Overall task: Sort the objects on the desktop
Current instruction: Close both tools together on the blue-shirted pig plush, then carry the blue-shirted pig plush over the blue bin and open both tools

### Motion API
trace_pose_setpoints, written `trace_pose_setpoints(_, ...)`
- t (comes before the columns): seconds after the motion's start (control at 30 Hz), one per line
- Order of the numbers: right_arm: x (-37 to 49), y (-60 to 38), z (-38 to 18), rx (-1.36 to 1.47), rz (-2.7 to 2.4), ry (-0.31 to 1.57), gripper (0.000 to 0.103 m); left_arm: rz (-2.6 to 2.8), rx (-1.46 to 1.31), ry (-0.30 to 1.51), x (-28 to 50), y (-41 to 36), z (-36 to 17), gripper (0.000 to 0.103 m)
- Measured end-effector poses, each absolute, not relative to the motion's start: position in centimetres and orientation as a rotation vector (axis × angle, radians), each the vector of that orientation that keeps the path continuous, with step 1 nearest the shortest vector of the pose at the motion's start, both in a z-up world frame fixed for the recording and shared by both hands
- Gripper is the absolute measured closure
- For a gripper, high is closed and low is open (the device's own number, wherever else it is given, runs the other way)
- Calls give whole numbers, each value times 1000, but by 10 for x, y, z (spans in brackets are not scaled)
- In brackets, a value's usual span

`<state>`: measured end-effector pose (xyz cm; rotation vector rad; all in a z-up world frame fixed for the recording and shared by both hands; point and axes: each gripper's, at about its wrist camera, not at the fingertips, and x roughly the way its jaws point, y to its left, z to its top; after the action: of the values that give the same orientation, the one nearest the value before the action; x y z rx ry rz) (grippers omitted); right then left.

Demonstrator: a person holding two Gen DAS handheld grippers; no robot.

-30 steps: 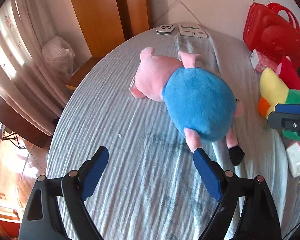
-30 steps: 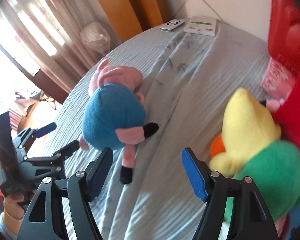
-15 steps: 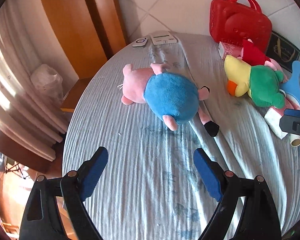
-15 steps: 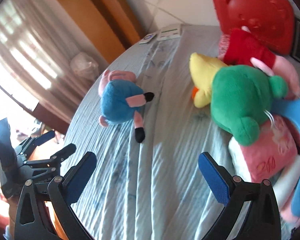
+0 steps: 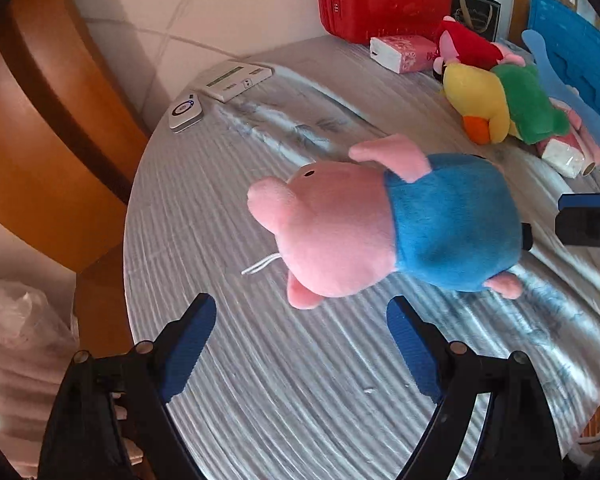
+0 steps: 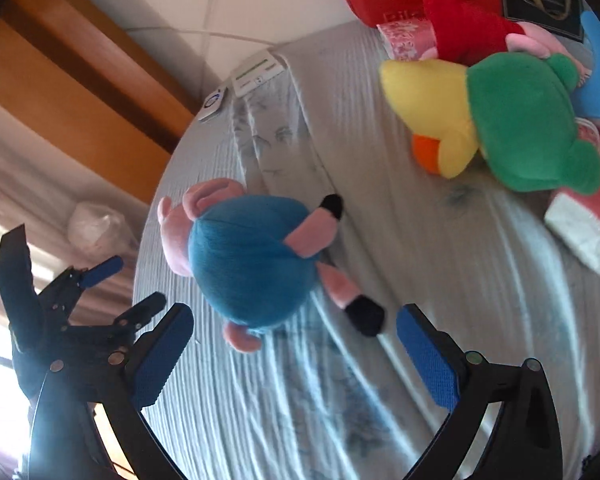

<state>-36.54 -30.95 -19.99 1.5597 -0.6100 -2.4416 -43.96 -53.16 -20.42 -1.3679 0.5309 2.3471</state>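
One blue mat [image 5: 572, 48], left view only

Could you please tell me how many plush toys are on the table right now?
3: the pig lies mid-table; the yellow-green toy and the red one behind it are at the far edge. More may be hidden there.

My right gripper [image 6: 294, 350] stands wide apart over the grey striped cloth [image 6: 420, 280], nothing between its 2 blue pads. Just beyond lies the pig plush [image 6: 252, 256] (blue body, pink head turned away), 1 black foot near my right pad. My left gripper [image 6: 120, 284] sits beside it, off the table edge. A yellow-and-green plush [image 6: 496, 120] lies well apart, upper right.
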Motion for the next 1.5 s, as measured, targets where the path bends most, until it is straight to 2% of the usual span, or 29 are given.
trace_pose_setpoints(0.27,-396,-351,-231,1718,-2513,-584,0,2150,-1335,523,-472,-515,-238,15)
trace_pose_setpoints(0.37,-407,-353,-242,1686,-2497,-628,0,2117,-1337,555,-478,-506,-251,15)
trace_pose_setpoints(0.5,-421,-359,-248,1676,-2460,-578,0,2110,-1303,563,-484,-497,-258,16)
trace_pose_setpoints(0.57,-425,-360,-249,1665,-2473,-549,0,2119,-1267,545,-483,-497,-255,27)
trace_pose_setpoints(0.63,-424,-359,-245,1653,-2487,-541,12,2138,-1239,548,-478,-496,-250,30)
trace_pose_setpoints(0.7,-418,-356,-237,1621,-2496,-541,16,2153,-1211,544,-470,-496,-243,30)
trace_pose_setpoints(1.07,-360,-336,-177,1483,-2585,-463,16,2231,-1046,525,-404,-470,-175,30)
trace_pose_setpoints(1.5,-277,-283,-110,1409,-2700,-409,16,2244,-907,463,-331,-407,-122,30)
